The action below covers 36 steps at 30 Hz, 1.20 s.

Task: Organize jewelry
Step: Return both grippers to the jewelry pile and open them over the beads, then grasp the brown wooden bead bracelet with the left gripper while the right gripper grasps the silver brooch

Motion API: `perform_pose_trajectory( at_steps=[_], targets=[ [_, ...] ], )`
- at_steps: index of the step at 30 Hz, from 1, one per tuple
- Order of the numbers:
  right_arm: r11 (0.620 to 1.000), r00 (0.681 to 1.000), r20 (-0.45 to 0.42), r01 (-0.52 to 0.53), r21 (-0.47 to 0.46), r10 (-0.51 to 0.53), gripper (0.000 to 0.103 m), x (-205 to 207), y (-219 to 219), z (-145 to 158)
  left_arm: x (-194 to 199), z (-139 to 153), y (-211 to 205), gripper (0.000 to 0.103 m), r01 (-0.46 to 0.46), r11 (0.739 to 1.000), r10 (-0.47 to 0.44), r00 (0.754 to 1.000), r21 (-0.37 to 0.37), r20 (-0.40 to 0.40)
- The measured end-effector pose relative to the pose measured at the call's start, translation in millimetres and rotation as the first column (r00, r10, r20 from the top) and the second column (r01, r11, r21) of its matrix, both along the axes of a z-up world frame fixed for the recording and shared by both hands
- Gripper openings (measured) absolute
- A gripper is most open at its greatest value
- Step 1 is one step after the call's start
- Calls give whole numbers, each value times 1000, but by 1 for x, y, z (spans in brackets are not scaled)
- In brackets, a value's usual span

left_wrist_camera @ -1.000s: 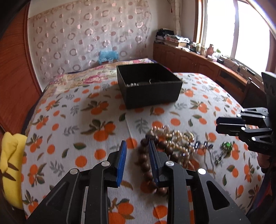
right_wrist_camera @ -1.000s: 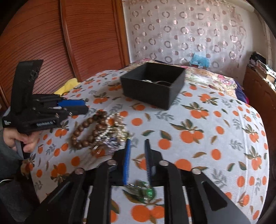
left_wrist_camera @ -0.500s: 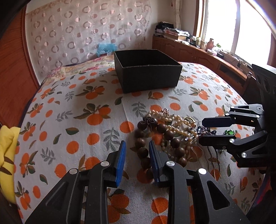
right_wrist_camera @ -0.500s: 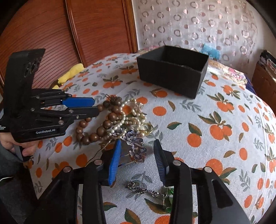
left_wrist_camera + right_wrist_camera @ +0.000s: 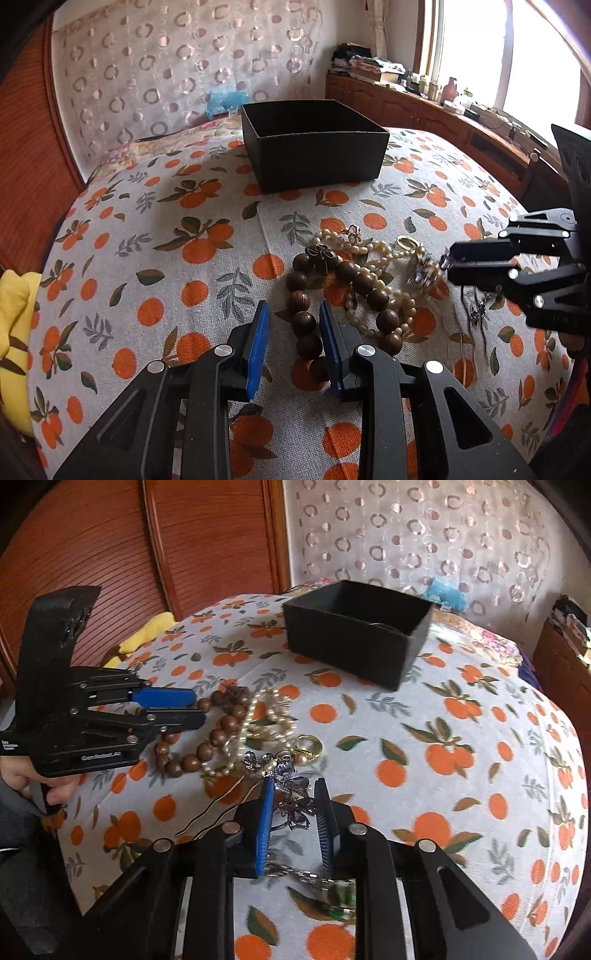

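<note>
A pile of jewelry lies on the orange-print bedspread (image 5: 155,258): a brown wooden bead bracelet (image 5: 306,314), a pearl necklace (image 5: 373,251), a gold ring (image 5: 408,242) and a purple flower brooch (image 5: 295,797). My left gripper (image 5: 293,332) is open, its blue pads either side of the wooden beads. My right gripper (image 5: 293,812) is open around the purple brooch; it also shows in the left wrist view (image 5: 448,264). A black open box (image 5: 314,144) stands farther back on the bed, with some jewelry inside (image 5: 384,626).
A green-stoned chain (image 5: 332,890) lies under my right gripper. A thin hairpin (image 5: 210,812) lies to its left. A yellow cloth (image 5: 14,332) sits at the bed's left edge. A wooden cabinet (image 5: 424,110) runs along the window side.
Both grippers have come down and forward to the pile. The left now straddles the wooden beads; the right has moved over the purple brooch and narrowed a little.
</note>
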State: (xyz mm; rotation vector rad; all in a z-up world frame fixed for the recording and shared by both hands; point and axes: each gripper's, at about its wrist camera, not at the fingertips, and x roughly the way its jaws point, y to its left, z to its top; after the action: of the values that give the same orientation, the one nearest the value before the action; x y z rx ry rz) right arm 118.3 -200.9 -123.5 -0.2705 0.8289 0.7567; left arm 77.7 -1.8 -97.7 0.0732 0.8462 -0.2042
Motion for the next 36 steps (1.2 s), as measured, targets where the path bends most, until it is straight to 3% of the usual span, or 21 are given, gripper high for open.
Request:
perform_pose_trajectory(
  at_steps=[8, 20, 36],
  targets=[
    [997, 994, 91, 67, -41, -63, 24, 3, -14, 12, 0, 0, 0, 27, 0, 1000, 0, 1000, -1, 0],
    [991, 994, 22, 107, -81, -106, 24, 17, -42, 5, 0, 0, -1, 27, 0, 1000, 0, 1000, 0, 0],
    [968, 972, 82, 227, -107, -219, 21, 34, -68, 12, 0, 0, -1, 27, 0, 1000, 0, 1000, -1, 0]
  ],
)
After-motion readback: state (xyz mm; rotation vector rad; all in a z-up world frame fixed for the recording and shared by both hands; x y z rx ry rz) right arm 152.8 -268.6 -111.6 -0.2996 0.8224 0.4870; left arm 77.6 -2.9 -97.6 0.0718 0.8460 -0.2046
